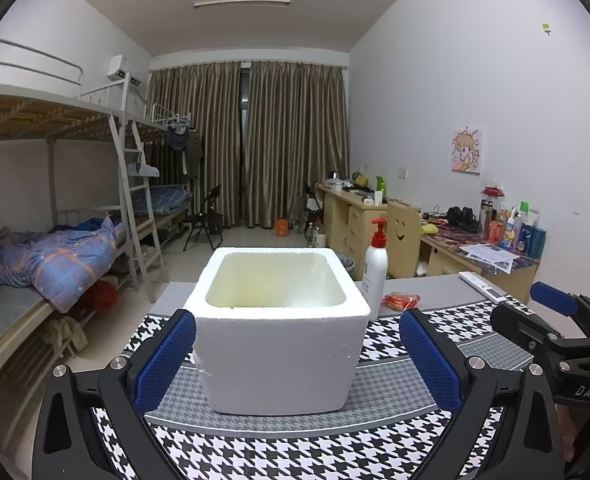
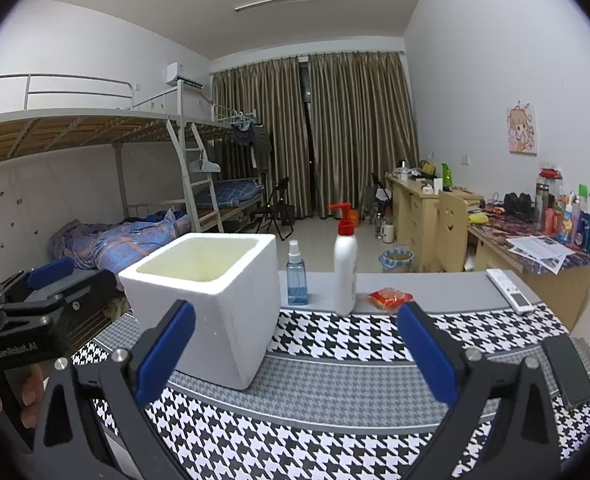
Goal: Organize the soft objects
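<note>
- The left gripper (image 1: 297, 360) has its blue-padded fingers spread wide and pinches nothing; the white foam box (image 1: 279, 332) stands at frame centre between them, apparently untouched.
- The right gripper (image 2: 295, 354) is likewise spread and empty, aimed past the box's right side; the box (image 2: 211, 300) sits left of centre in its view.
- The likeliest soft object is the small orange-red packet (image 2: 389, 298), lying flat on the grey strip of the table (image 2: 415, 284), right of centre, just beside the white pump bottle (image 2: 345, 276) and apart from the box.
- Judged from its crinkled wrapper, the packet is light, yielding and somewhat slippery; a gentle pinch across its middle or along one edge should do, since hard pressure would crush it.
- The blue spray bottle (image 2: 297, 276) and pump bottle look tall and easy to topple, so approach from the packet's right side.
- The foam box looks light, and a knock could shift it.
</note>
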A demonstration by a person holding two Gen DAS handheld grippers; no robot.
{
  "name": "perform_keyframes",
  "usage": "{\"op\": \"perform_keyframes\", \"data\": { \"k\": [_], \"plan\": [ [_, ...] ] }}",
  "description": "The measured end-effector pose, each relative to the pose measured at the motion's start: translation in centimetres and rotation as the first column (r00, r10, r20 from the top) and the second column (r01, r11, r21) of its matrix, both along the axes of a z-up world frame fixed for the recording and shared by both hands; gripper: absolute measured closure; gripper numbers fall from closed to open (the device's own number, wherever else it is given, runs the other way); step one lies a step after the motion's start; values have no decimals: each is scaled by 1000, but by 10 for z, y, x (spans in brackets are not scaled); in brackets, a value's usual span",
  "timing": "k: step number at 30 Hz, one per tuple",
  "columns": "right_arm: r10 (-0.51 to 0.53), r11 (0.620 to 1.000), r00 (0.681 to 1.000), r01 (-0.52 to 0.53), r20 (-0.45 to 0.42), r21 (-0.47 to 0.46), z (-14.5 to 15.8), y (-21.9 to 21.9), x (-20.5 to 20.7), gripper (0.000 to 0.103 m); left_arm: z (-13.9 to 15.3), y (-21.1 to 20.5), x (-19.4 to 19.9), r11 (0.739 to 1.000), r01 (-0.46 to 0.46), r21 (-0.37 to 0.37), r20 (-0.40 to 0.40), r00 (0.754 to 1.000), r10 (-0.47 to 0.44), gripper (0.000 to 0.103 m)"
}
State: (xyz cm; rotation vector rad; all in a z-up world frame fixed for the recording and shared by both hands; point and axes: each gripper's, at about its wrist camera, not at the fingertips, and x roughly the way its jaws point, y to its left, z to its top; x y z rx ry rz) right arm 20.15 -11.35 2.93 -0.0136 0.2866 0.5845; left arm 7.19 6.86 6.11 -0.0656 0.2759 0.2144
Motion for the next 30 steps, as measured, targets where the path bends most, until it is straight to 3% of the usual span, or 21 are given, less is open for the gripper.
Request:
{"op": "perform_keyframes", "data": {
  "k": [19,30],
  "plan": [
    [-2,1000,1000,2,18,3,-13,-9,-14,1,-17,-9,-10,999,34,12,15,999,-34,1],
    [7,1000,1000,-7,5,15,-22,-11,-17,1,-23,-12,-15,999,8,31,25,1000,-9,1]
  ]
}}
